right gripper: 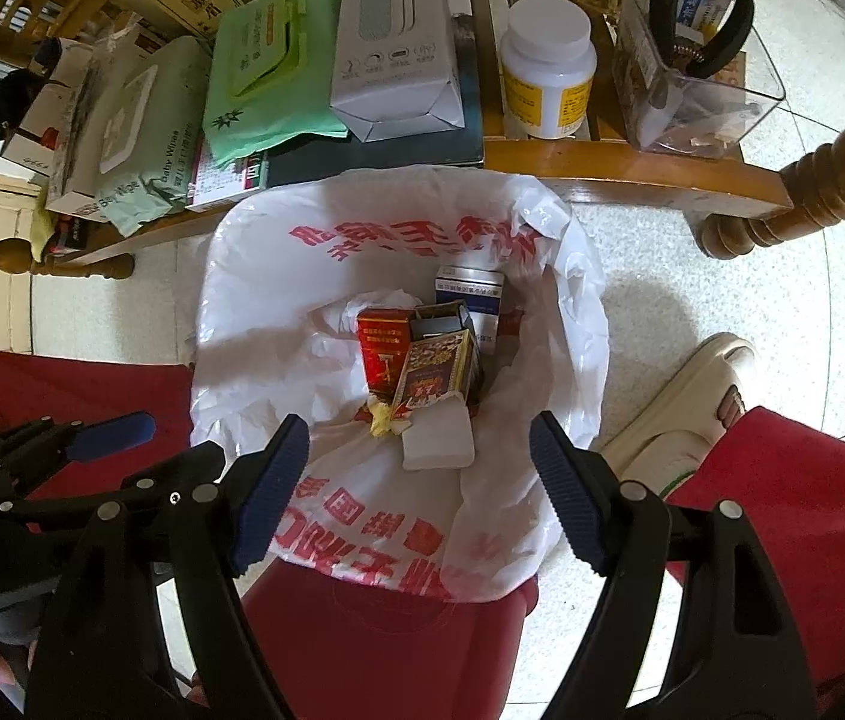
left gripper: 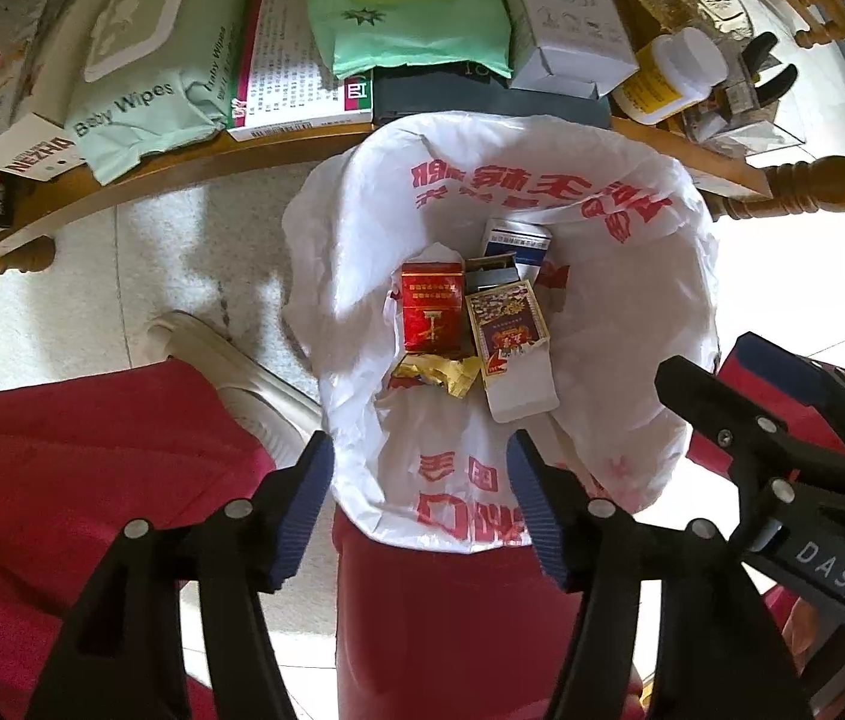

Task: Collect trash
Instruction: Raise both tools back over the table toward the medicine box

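A red bin lined with a white plastic bag with red print (left gripper: 620, 324) (right gripper: 548, 372) stands on the floor below both grippers. Inside lie a red cigarette pack (left gripper: 429, 315) (right gripper: 383, 357), a patterned pack on a white box (left gripper: 509, 327) (right gripper: 431, 381), a blue-and-white box (left gripper: 515, 243) (right gripper: 470, 294) and a gold wrapper (left gripper: 437, 372) (right gripper: 380, 417). My left gripper (left gripper: 419, 507) is open and empty above the bin's near rim. My right gripper (right gripper: 419, 483) is open and empty above the bin. Each gripper shows at the edge of the other's view.
A wooden table (left gripper: 194, 159) (right gripper: 632, 159) behind the bin holds baby wipes packs (left gripper: 140, 78) (right gripper: 134, 138), a green wipes pack (left gripper: 416, 6), white boxes (right gripper: 392, 42), a white pill bottle (right gripper: 548, 69) and a clear container with pliers (right gripper: 704, 78). Red trousers (left gripper: 62, 468) and white slippers (right gripper: 680, 408) flank the bin.
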{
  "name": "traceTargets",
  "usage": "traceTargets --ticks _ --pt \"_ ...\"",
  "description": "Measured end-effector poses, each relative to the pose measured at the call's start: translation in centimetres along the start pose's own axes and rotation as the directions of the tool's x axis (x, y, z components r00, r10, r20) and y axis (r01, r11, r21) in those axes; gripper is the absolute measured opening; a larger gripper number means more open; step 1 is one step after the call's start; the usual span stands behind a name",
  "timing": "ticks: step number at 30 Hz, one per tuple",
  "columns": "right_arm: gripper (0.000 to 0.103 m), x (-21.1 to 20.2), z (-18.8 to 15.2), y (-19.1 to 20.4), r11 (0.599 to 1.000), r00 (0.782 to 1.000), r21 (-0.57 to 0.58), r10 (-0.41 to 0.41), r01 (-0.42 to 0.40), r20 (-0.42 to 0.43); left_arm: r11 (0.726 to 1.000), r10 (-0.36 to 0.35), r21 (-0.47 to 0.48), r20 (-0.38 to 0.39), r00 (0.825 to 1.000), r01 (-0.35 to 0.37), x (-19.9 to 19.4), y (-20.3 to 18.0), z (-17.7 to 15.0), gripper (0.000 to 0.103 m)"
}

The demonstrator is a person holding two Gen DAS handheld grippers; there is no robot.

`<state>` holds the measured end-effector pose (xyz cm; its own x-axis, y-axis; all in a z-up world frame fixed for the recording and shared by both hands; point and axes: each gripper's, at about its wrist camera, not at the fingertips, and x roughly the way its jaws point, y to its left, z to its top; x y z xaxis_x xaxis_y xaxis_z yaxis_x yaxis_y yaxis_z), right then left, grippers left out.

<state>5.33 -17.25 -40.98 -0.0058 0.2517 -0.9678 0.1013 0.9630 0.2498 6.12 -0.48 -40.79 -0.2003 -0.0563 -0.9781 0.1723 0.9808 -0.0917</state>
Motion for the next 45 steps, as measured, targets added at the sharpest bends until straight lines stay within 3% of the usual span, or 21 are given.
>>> traceTargets --ticks 5,8,14,17,20,22,23,26,30,33,37,45 --pt "0.081 -2.8 -1.8 0.4 0.998 0.998 0.005 0.068 -0.068 0.005 1.0 -0.002 0.023 0.054 0.999 0.001 -3.3 0.1 -2.2 0.073" --pt "0.083 -6.1 -3.1 1.2 0.994 0.993 -0.02 0.105 -0.104 0.055 0.999 0.038 0.031 0.125 0.992 -0.042 -6.9 -0.2 -4.1 0.078" --pt "0.084 -14.4 -4.9 2.9 0.984 0.977 -0.101 0.159 -0.146 0.143 0.999 0.016 0.043 0.253 0.967 -0.028 -16.8 -0.6 -6.4 0.085" --pt "0.085 -20.5 -4.7 3.8 0.976 0.961 -0.186 0.155 -0.113 0.229 0.996 0.033 0.064 0.343 0.939 -0.058 -22.9 -1.0 -6.4 0.089" --pt "0.089 -27.3 -3.3 4.6 0.959 0.939 -0.279 0.134 -0.043 0.317 0.994 0.033 0.081 0.379 0.925 -0.069 -27.4 -1.2 -5.6 0.089" --pt "0.09 -32.3 -2.1 5.0 0.943 0.917 -0.332 0.121 0.013 0.38 0.99 0.055 0.092 0.425 0.904 -0.104 -31.6 -1.6 -4.8 0.089" --pt "0.09 -34.3 -1.6 5.1 0.937 0.906 -0.348 0.11 0.043 0.408 0.986 0.08 0.092 0.459 0.885 -0.137 -34.2 -1.9 -4.4 0.089" --pt "0.092 -40.3 0.2 5.5 0.92 0.874 -0.379 0.099 0.103 0.476 0.976 0.111 0.107 0.506 0.855 -0.19 -38.6 -2.9 -3.5 0.093" --pt "0.094 -46.0 2.7 6.1 0.898 0.839 -0.41 0.097 0.159 0.536 0.972 0.087 0.138 0.532 0.842 -0.188 -44.0 -4.8 -1.9 0.093" --pt "0.094 -48.2 4.6 6.4 0.887 0.831 -0.428 0.102 0.173 0.547 0.959 0.108 0.163 0.551 0.828 -0.233 -46.5 -6.7 -0.8 0.093" --pt "0.094 -49.4 7.4 5.9 0.882 0.841 -0.447 0.127 0.147 0.526 0.954 0.012 0.248 0.533 0.846 -0.169 -49.1 -8.5 0.1 0.093" --pt "0.094 -50.5 12.0 5.8 0.873 0.842 -0.459 0.12 0.162 0.526 0.95 0.026 0.259 0.491 0.871 -0.174 -48.8 -11.0 4.0 0.094"
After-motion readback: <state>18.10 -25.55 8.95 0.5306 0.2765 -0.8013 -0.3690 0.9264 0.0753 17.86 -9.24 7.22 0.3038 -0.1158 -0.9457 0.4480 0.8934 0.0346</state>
